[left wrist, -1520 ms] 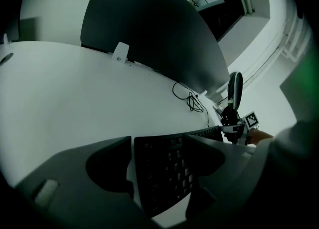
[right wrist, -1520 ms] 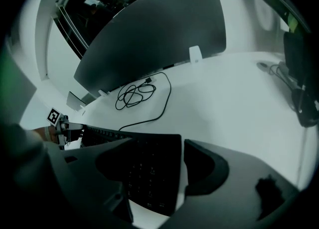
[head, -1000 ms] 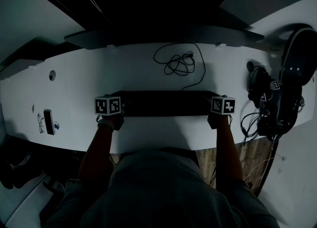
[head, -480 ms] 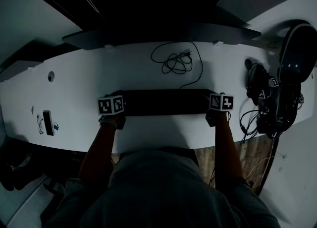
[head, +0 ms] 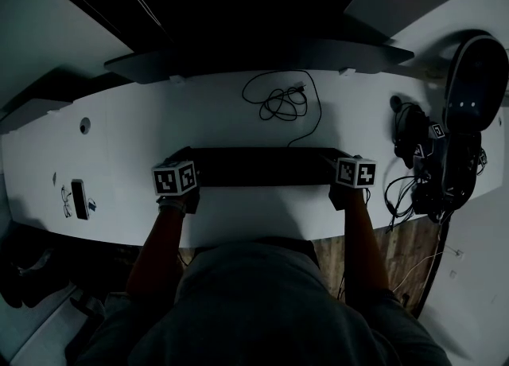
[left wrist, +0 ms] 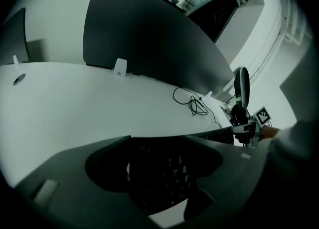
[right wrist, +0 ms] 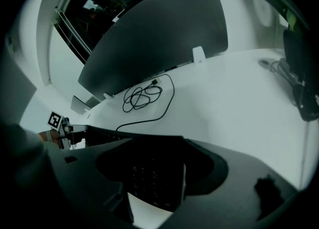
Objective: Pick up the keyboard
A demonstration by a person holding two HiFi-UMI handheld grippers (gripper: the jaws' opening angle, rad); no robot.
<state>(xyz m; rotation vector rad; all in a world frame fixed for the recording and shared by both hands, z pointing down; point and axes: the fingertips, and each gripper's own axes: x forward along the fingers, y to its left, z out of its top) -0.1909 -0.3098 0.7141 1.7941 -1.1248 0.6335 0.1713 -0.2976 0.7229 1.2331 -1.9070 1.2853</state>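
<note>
Near edge of white desk (head: 238,221): your left gripper (head: 185,164) and right gripper (head: 340,167) each clamp one end of the long black keyboard (head: 262,165), jaws wide across its depth, so it should lift level | left end looks slightly raised | beyond: coiled black cable (head: 278,102) runs to its back edge and may drag.

- The keyboard (head: 258,165) is black, long and flat, with low dark keys.
- It lies across the white desk, its long side along the desk's front edge, keys facing up.
- Its left end (left wrist: 159,173) sits between the jaws of the left gripper (head: 185,159).
- Its right end, the one with the number block (right wrist: 154,178), sits between the jaws of the right gripper (head: 336,159).
- I cannot tell whether it is lifted off the desk.
</note>
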